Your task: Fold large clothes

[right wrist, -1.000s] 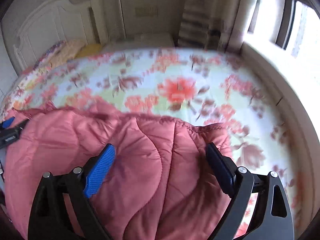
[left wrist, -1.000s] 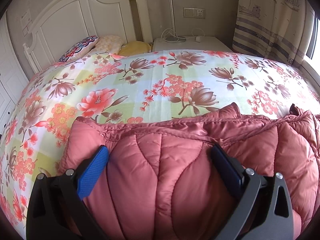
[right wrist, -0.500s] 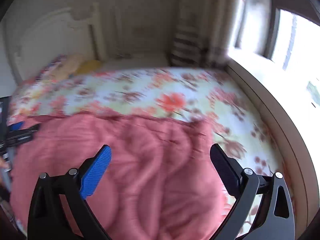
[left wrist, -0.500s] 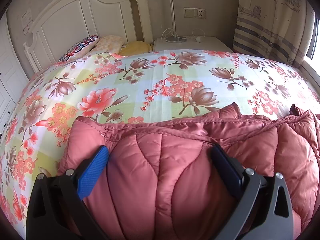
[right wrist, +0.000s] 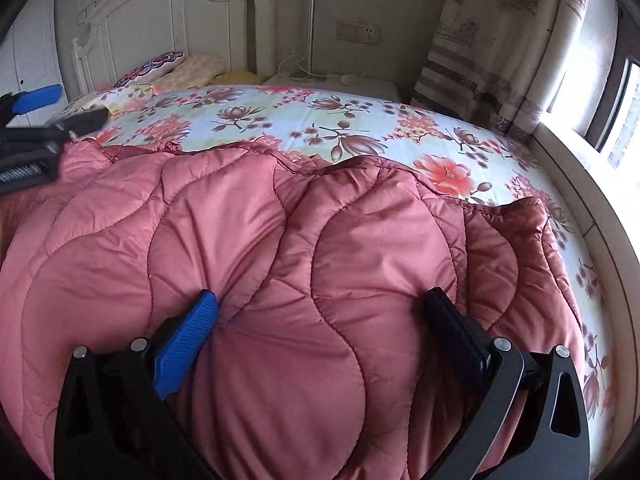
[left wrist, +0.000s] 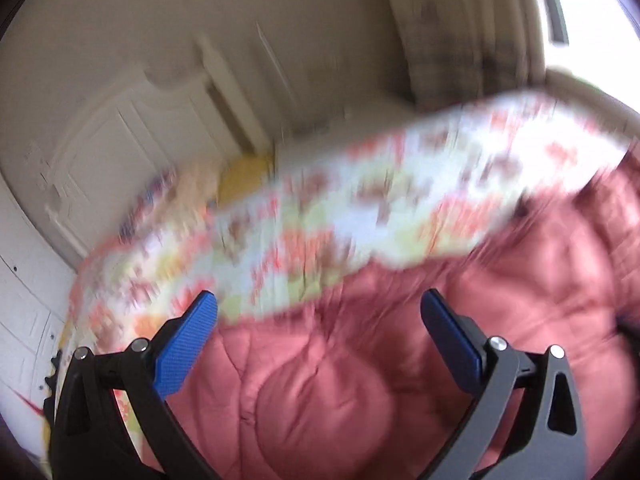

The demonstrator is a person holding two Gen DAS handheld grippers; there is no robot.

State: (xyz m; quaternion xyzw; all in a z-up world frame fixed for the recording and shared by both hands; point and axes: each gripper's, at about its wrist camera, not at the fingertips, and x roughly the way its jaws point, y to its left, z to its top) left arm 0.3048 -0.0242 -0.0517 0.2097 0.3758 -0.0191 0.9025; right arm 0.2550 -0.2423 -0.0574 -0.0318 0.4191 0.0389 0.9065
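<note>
Since the earlier frame the right gripper (right wrist: 320,332) had spread its fingers wide, tilted down over the pink quilted coat (right wrist: 260,260) on the bed (right wrist: 360,120), while the left gripper (left wrist: 320,332) hovered released above it.

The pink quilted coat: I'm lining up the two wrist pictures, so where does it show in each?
Left wrist: the pink quilted coat fills the lower middle and right, blurred, under the open left tongs.
Right wrist: it fills the lower two thirds, under the wide-open right tongs.
Shared landmark: the white headboard, upper left in both, behind the floral bedsheet.
</note>
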